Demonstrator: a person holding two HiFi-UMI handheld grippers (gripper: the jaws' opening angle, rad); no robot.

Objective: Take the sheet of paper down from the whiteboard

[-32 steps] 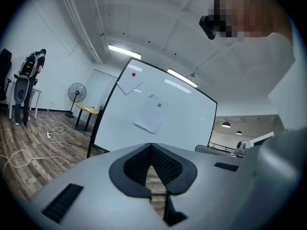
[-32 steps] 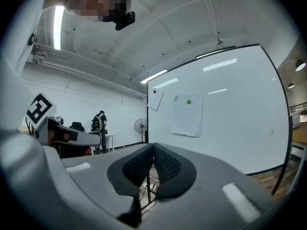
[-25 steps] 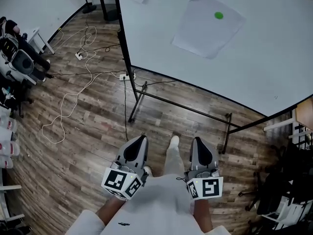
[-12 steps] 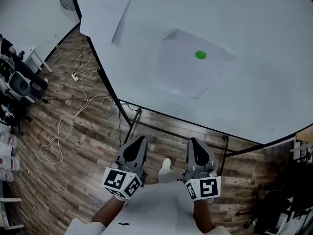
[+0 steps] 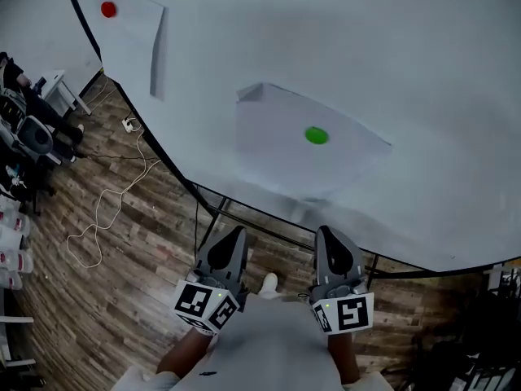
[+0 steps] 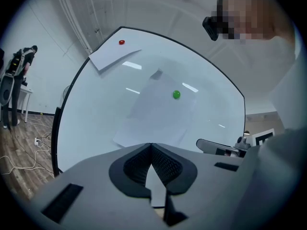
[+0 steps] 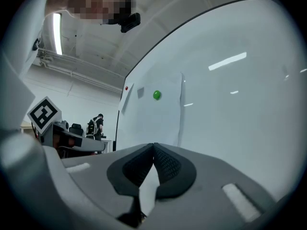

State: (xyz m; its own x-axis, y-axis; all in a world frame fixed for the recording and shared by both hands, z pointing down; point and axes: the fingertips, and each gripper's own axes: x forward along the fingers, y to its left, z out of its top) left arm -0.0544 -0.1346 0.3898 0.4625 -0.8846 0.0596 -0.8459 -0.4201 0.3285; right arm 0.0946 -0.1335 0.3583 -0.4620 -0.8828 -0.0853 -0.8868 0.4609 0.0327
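Whiteboard (image 5: 391,72) is seen filling the upper part of the head view, carried on a dark metal stand (image 5: 269,218) over a wooden floor (image 5: 122,283). The sheet of paper (image 5: 277,153) is found still on the board, near its lower edge, pinned by a green magnet (image 5: 316,135) set toward the sheet's right side. One upper corner of the sheet is bent away from the board. A second sheet (image 5: 134,43) is noted further left on the board, well apart from the first, held by a red magnet (image 5: 108,9).

The left hand-held gripper (image 5: 234,235) and the right hand-held gripper (image 5: 330,233) are held side by side below the board's lower edge, both pointed toward it and neither touching the paper. The sheet with the green magnet is seen straight ahead of both. In the left gripper view the ribbed pads (image 6: 163,164) are clenched tip to tip with nothing between them. In the right gripper view the pads (image 7: 165,164) are likewise pressed together at the tips and empty.

A white cable (image 5: 106,210) is seen trailing across the floor at left. A person (image 7: 96,123) is made out in the background of the right gripper view.
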